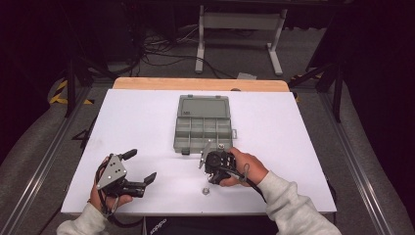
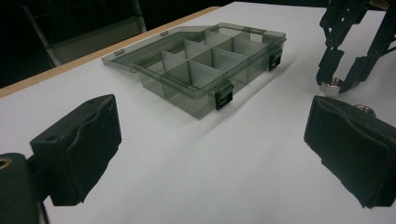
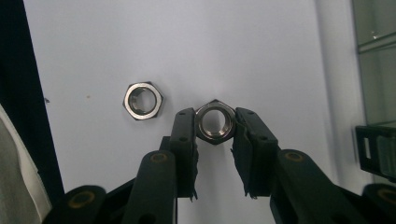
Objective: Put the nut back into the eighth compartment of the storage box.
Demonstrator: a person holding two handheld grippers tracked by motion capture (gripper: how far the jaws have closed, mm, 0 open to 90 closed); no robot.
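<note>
The right gripper [image 3: 215, 128] has its fingers [image 3: 183, 140] closed on a hex nut [image 3: 215, 122], a bright steel piece with a threaded bore and flat sides, held just above the white desk [image 1: 137, 122] near the front edge of the open grey compartment box [image 1: 203, 128]. A second nut [image 3: 143, 100] of the same kind lies flat on the desk close beside it. The left gripper [image 1: 139, 169] rests on the desk well to the left, its fingers [image 2: 81, 149] spread wide and empty.
</note>
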